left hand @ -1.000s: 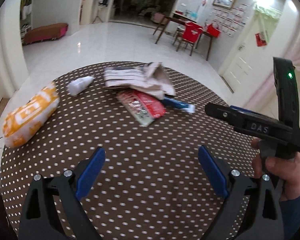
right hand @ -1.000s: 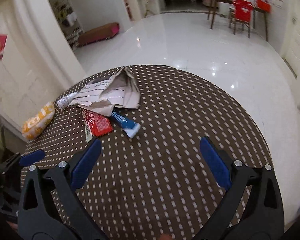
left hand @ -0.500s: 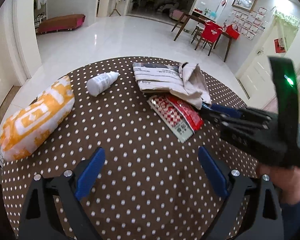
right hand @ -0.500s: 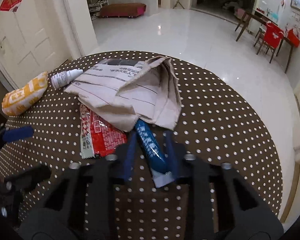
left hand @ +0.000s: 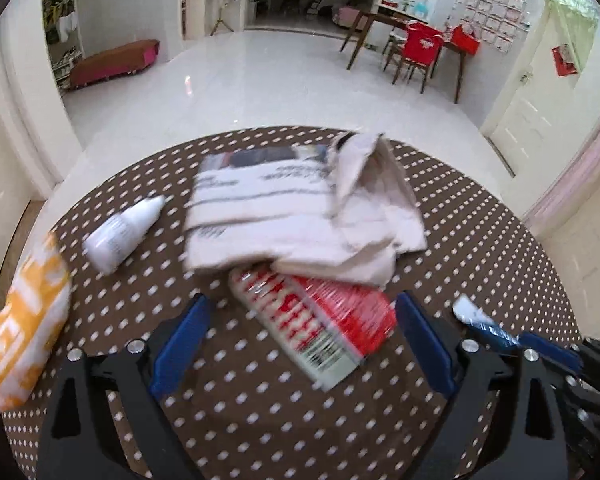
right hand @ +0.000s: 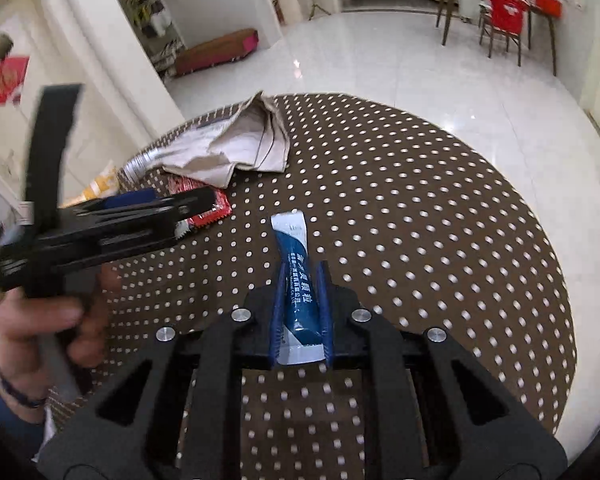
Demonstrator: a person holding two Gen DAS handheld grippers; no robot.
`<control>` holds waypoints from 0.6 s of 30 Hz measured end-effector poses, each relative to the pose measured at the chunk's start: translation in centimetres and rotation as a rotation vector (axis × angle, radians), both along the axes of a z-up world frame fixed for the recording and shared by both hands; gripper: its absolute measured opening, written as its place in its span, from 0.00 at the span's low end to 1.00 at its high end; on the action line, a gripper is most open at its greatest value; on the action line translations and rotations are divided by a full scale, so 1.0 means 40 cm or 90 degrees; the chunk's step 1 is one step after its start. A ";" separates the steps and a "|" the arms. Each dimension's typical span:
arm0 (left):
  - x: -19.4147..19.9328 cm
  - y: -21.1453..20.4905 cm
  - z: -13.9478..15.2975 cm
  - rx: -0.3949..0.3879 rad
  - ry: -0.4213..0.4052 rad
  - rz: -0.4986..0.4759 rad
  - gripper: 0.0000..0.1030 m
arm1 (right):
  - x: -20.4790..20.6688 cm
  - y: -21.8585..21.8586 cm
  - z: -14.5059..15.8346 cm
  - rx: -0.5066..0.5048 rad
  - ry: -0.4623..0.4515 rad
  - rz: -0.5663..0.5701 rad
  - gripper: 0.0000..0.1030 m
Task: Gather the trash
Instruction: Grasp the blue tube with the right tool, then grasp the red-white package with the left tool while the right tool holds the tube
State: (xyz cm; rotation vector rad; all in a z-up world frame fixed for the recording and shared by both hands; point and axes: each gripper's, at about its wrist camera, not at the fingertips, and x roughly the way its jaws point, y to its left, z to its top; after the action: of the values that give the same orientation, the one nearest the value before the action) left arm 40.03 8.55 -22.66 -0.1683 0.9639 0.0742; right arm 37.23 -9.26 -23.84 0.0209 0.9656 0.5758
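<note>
1. Pinching a blue sachet [right hand: 298,286] between their pads, the right tongs [right hand: 300,312] are holding it low in the middle of the right wrist frame, its white end pointing up the frame over the dotted bench [right hand: 420,240]; in the left wrist frame only the sachet's tip [left hand: 474,318] is showing at lower right.
2. The left tongs [left hand: 300,344] are standing spread wide, nothing between them, with the red wrapper [left hand: 324,320] lying just ahead at lower centre.
3. A crumpled paper bag [left hand: 300,216] is overlapping the wrapper's far end; a white bottle [left hand: 120,232] is lying to its left, an orange packet [left hand: 20,328] at the left edge.
4. The right half of the bench is showing bare in the right wrist frame, white floor [right hand: 420,72] beyond its rim.
</note>
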 end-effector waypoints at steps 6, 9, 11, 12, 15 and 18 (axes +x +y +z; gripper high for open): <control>-0.041 -0.027 0.008 -0.013 -0.010 -0.058 0.23 | -0.019 -0.035 0.014 0.009 -0.007 -0.004 0.15; -0.088 -0.019 0.002 -0.040 -0.009 -0.078 0.02 | -0.037 -0.035 -0.001 0.008 0.003 -0.002 0.16; -0.119 -0.017 -0.002 -0.044 -0.007 -0.087 0.02 | -0.047 -0.034 -0.007 0.007 0.005 -0.003 0.16; -0.132 -0.013 -0.003 -0.047 -0.007 -0.088 0.02 | -0.051 -0.032 -0.007 0.010 0.004 -0.002 0.16; -0.133 0.000 0.001 -0.053 -0.006 -0.074 0.26 | -0.048 -0.022 0.007 0.010 0.001 0.001 0.16; -0.116 0.010 0.034 -0.020 -0.050 -0.031 0.88 | -0.032 -0.013 0.014 0.002 -0.007 -0.003 0.16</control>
State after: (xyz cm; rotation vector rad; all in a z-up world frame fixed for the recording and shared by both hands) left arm 35.38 8.94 -21.30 -0.1757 0.8903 0.0075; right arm 35.96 -9.78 -23.27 0.0225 0.9542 0.5730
